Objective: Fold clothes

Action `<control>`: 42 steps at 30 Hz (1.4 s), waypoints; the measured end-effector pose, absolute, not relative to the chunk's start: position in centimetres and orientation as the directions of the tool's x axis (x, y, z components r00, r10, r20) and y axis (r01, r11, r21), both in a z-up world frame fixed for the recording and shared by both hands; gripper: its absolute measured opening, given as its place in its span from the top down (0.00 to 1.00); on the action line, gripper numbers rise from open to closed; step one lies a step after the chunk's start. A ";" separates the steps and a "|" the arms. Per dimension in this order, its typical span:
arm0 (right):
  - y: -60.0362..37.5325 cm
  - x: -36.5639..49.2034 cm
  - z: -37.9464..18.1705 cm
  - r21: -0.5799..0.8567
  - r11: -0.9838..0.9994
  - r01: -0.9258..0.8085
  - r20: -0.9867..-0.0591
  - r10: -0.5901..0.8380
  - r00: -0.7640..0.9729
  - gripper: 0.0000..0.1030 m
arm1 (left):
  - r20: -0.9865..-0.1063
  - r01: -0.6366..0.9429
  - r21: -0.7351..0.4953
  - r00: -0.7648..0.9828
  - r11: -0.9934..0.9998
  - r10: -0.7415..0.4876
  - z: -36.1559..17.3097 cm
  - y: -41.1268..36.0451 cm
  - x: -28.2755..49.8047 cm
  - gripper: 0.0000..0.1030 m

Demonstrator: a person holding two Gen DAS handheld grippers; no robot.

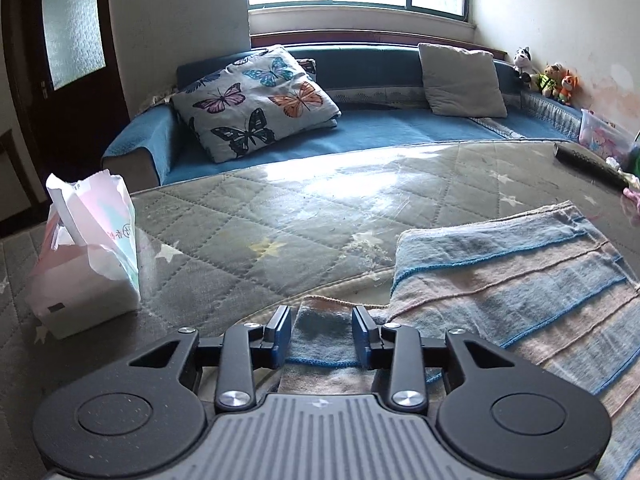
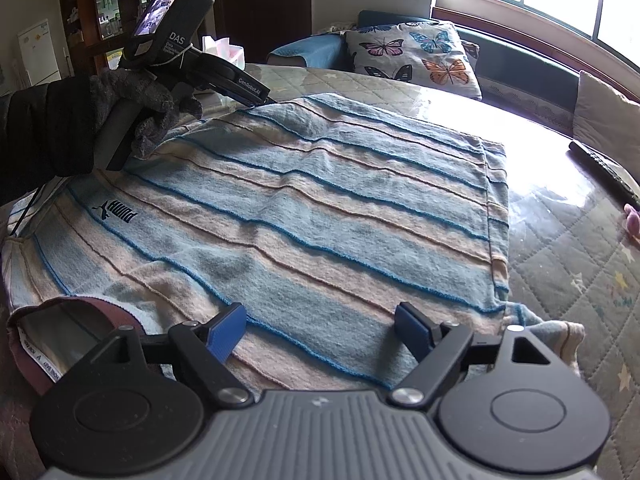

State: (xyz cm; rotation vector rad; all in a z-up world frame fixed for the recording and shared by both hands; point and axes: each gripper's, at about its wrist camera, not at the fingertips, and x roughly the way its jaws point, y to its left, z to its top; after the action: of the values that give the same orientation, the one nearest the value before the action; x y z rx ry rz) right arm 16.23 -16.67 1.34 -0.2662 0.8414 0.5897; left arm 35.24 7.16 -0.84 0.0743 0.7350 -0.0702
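A blue and beige striped shirt (image 2: 304,216) with a Puma logo lies flat on the quilted table; its maroon collar (image 2: 80,312) is at the near left. It also shows in the left wrist view (image 1: 520,280). My left gripper (image 1: 322,334) is open, its jaws on either side of a flap of the shirt's edge (image 1: 320,328) at the garment's left side. It shows from outside in the right wrist view (image 2: 240,88), held by a gloved hand. My right gripper (image 2: 320,332) is open wide and empty, low over the shirt's near edge.
A tissue pack (image 1: 84,264) stands on the table at the left. A dark remote control (image 2: 604,172) lies at the table's far right. Behind the table is a blue sofa (image 1: 360,132) with a butterfly pillow (image 1: 256,104) and a grey pillow (image 1: 460,80).
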 end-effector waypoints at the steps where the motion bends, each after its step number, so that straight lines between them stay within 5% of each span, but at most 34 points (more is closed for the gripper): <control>1: -16.7 16.2 1.3 0.007 0.810 -0.587 -0.763 0.384 0.520 0.19 | -0.671 0.089 0.045 0.740 0.995 -0.036 -0.9 7.1 35.3 0.64; 6: -16.6 16.2 1.2 0.008 0.807 -0.590 -0.764 0.386 0.517 0.16 | -0.673 0.093 0.038 0.738 0.995 -0.043 -0.9 7.2 35.3 0.67; 10: -16.5 16.1 1.2 0.006 0.807 -0.591 -0.764 0.385 0.518 0.14 | -0.674 0.129 0.025 0.735 0.991 -0.079 -0.9 7.1 35.1 0.91; 13: -16.5 16.2 1.2 0.006 0.808 -0.589 -0.765 0.383 0.518 0.14 | -0.666 0.136 0.050 0.743 0.989 -0.068 -1.0 6.6 34.9 0.95; 23: -16.4 16.2 1.0 0.000 0.816 -0.579 -0.769 0.370 0.521 0.08 | -0.584 0.031 0.082 0.811 0.996 0.023 2.2 8.9 34.5 0.96; 42: -16.4 16.1 0.9 0.000 0.818 -0.575 -0.770 0.367 0.522 0.01 | -0.605 -0.133 0.208 0.761 0.969 0.234 -0.4 13.1 35.6 0.96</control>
State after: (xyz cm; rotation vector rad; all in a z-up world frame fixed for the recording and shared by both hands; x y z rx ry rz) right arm 16.12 -16.36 0.91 -0.2688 0.8505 0.5719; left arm 35.59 13.08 -0.42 0.1561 0.6771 0.2002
